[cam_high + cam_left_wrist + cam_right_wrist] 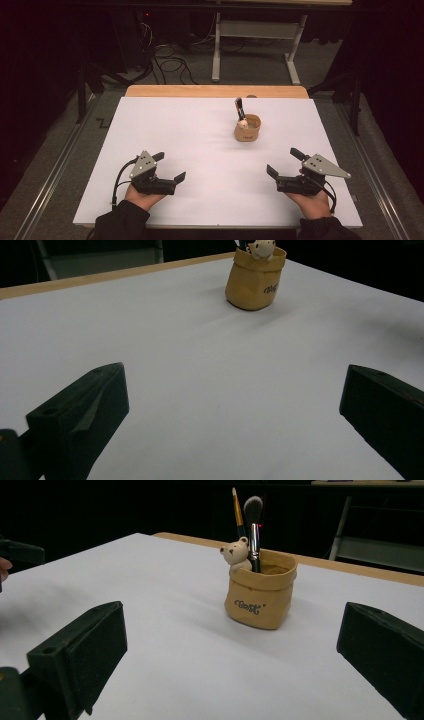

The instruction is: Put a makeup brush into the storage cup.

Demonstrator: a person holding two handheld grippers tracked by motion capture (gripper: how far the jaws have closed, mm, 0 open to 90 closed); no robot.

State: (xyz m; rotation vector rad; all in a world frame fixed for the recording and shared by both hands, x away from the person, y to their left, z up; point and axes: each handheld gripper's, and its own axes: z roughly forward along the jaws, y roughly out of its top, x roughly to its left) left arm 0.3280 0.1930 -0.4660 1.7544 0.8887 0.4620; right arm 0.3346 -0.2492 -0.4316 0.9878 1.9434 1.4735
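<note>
- Toward the far edge of the white table (165, 125), a little right of centre, stands a tan bag-shaped holder (248, 128) with a small bear figure (236, 553) perched on its rim.
- 2 brushes stand upright in the holder: a makeup brush (254, 527) with a dark rounded head and a silver ferrule, and a thinner brush (236, 511) just behind it with a pale tip.
- Near the front edge, the left gripper (169, 166) rests low in the person's hand toward the front-left corner, jaws spread wide and empty.
- The right gripper (284, 162) sits toward the front-right corner, well apart from the holder, its jaws also spread wide with nothing between them.
- In the right gripper view the holder stands straight ahead between the 2 black jaws, so this gripper looks better lined up with it.
- Judged from this, the work is at its opening step: both hands wait at rest and no reach has begun.
- The next move likely calls for the right gripper to travel forward and rise above the holder's rim, then close on 1 brush handle without knocking the bear or tipping the holder.
- The left gripper may need to steady the holder's wall, since it looks light.
</note>
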